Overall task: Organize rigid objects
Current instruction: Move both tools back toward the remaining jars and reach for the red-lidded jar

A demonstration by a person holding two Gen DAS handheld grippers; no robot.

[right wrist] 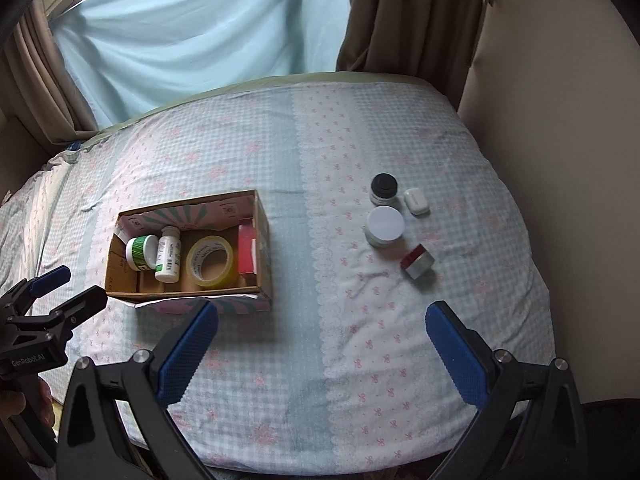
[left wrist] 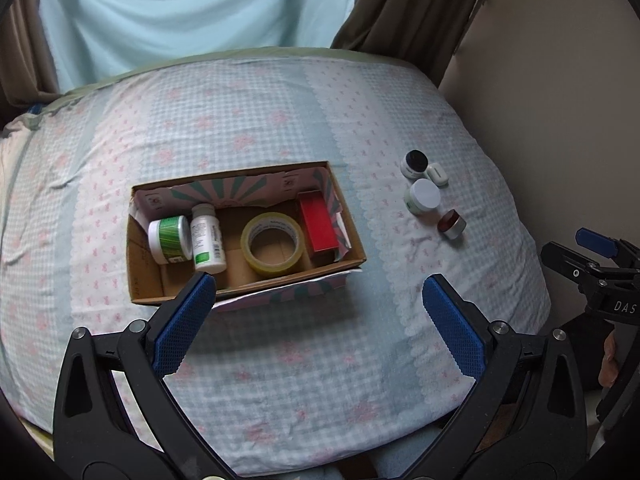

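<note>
While both tools hang over the near edge of the bed (right wrist: 280,400), neither holds anything. Left gripper (left wrist: 318,320): blue pads spread wide, empty; its left pad (left wrist: 182,328) overlaps the near rim of the box in the left wrist view, contact not determinable. Right gripper (right wrist: 320,348): also spread wide, empty, checked sheet showing between the pads. Handles of both are cut off by the lower frame edge.

From the right wrist view, the cardboard box (right wrist: 264,240) sits at 11 o'clock, open at the top, with patterned paper lining its walls. Contents, left to right: green-and-white jar (right wrist: 140,252) on its side, white bottle (right wrist: 168,254) lying down just beside it, tape roll (right wrist: 211,260) flat on the floor, red box (right wrist: 246,250) against the right wall, partly hidden by that wall. Label print is too small to read.

At 1 o'clock, well apart from the box, four loose items sit on the sheet: silver tin with red top (right wrist: 417,266) nearest and tilted; white-lidded jar (right wrist: 385,226) beyond it; black-lidded jar (right wrist: 384,189) and small white case (right wrist: 417,201) farthest, just beside each other.

Far side: pale blue cloth (right wrist: 200,32) hangs behind the bed, brown curtain (right wrist: 408,16) at 1 o'clock. A fingertip shows at the right edge of the left wrist view, behind the other tool.
</note>
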